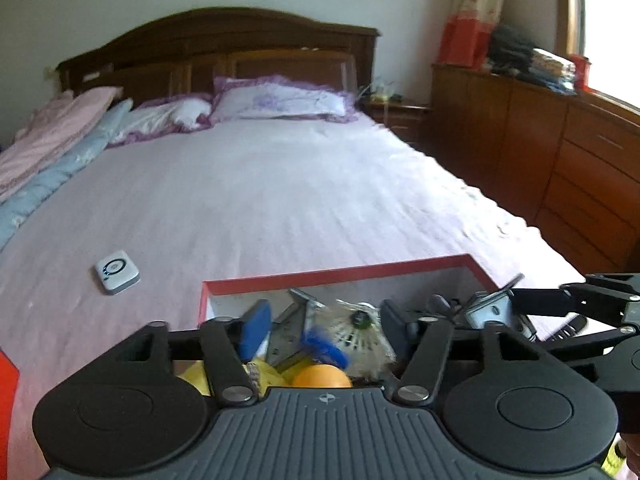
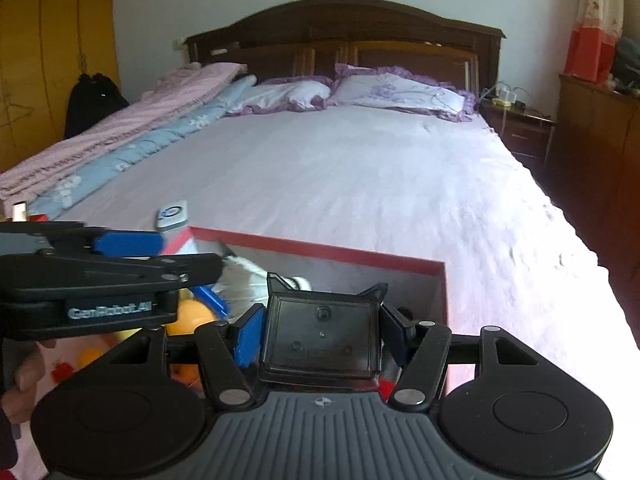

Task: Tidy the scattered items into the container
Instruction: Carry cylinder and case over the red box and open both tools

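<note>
Between the right gripper's [image 2: 320, 336] blue pads — a dark, square plastic case [image 2: 320, 338], clamped. Left gripper [image 1: 320, 326]: jaws wide, empty, over the red-rimmed box [image 1: 332, 276] holding a shuttlecock [image 1: 356, 330], orange ball [image 1: 322, 376], perhaps metal brackets. White device [image 1: 117, 272] lies apart on the bed [image 1: 280, 200].

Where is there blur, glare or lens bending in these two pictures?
Left wrist view: window at upper right blown out, shuttlecock in the red box smeared, dresser edges bowed. Right wrist view: headboard curved by fisheye, bed sheet brightly washed at right.
</note>
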Tool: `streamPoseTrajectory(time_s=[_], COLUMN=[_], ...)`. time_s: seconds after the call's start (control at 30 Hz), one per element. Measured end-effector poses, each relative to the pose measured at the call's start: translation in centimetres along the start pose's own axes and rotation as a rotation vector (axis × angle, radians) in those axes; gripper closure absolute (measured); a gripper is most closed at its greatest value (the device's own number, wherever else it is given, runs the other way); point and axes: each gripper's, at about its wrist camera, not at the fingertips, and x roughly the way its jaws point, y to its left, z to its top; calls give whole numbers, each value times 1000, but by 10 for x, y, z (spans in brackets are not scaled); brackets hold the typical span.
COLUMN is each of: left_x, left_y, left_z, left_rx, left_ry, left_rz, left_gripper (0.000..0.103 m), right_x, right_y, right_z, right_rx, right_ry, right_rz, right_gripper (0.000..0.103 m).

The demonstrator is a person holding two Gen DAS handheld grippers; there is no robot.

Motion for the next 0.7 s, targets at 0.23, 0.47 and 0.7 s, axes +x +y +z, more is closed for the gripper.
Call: streamPoseTrajectory(time_s=[0.23,0.47,0.7], left_x=[-34,-75,-116], left_y=[0,-15,-30], left_z=[-22,-68,-114], left_rx=[27,63,99], left_ry=[-21,3,26], left_rz=[20,20,20], left_gripper=[27,20,16], right_x=[-12,-53,-97], right_y=[-3,2,12], right_z=[-1,-37,-109], right_rx=[-13,-2,18], right_ry=[-23,-19,40], right_rz=[-5,27,30], right_gripper=[35,33,32])
